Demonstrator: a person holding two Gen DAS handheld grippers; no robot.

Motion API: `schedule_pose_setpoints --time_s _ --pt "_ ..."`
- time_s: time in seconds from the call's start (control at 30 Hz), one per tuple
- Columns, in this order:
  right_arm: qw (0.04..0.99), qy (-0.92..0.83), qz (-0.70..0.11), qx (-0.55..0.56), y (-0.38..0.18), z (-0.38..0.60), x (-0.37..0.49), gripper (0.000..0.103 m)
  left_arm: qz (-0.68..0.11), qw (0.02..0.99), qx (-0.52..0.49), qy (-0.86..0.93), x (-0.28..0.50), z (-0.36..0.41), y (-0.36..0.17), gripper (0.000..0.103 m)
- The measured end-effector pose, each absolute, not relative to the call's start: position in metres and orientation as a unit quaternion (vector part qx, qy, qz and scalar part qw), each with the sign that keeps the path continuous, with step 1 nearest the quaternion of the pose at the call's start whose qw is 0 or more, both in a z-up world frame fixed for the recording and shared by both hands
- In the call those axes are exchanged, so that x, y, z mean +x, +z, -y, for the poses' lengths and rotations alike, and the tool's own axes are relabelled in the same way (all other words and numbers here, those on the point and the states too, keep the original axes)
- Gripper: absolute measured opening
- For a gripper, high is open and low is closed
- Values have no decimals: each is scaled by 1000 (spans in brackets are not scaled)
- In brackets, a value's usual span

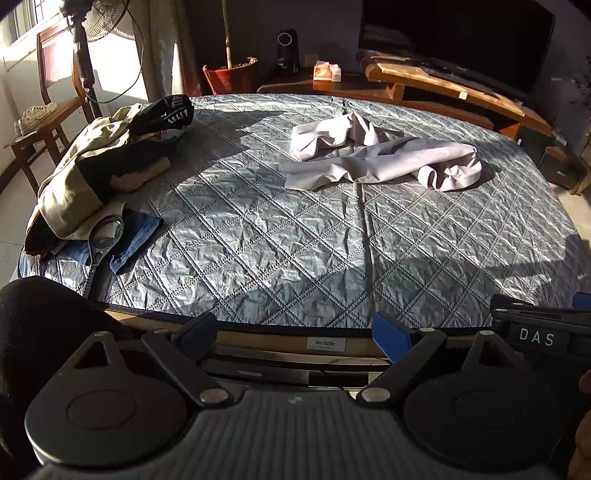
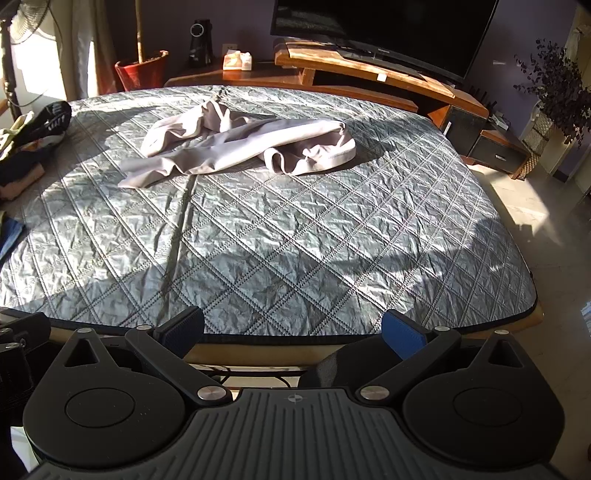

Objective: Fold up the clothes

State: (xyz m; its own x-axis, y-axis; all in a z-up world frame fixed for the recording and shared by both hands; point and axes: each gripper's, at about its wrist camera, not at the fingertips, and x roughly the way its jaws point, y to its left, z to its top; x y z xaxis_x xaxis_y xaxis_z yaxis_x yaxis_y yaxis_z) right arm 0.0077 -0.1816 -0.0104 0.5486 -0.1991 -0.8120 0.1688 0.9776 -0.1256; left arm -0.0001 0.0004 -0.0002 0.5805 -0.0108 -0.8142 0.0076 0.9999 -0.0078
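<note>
A pair of light grey trousers (image 1: 376, 155) (image 2: 236, 142) lies crumpled on the far half of a table covered with a grey quilted cloth (image 1: 258, 236) (image 2: 295, 229). Its waistband points right and its legs trail to the left. My left gripper (image 1: 295, 334) hangs open at the table's near edge, with nothing between its blue-padded fingers. My right gripper (image 2: 293, 330) is open too, at the same near edge and well short of the trousers. The right gripper's body (image 1: 535, 332) shows at the right edge of the left wrist view.
A heap of other clothes (image 1: 96, 173) (image 2: 26, 147), beige, black and blue, lies on the table's left side beside a magnifying glass (image 1: 105, 236). Behind stand a wooden TV stand (image 2: 369, 70) with a television (image 2: 384, 26), a red pot (image 1: 231, 75), a fan and a wooden chair (image 1: 44, 110).
</note>
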Motion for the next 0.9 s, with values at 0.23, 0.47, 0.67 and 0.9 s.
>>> schedule_pose_setpoints --time_s 0.23,0.47,0.67,0.9 --pt "881 -105 -461 -16 -11 181 7 103 -480 877 -23 -18 -1 -7 -4 101" --pt "882 -109 -458 -19 -12 178 8 103 -468 883 -25 -5 -4 -7 -3 87" --pt "883 -112 -456 -8 -9 183 9 103 -433 901 -17 -13 -11 -2 6 102" --pt "882 -120 -456 -1 -5 187 10 103 -460 887 -32 -10 -3 -4 3 102"
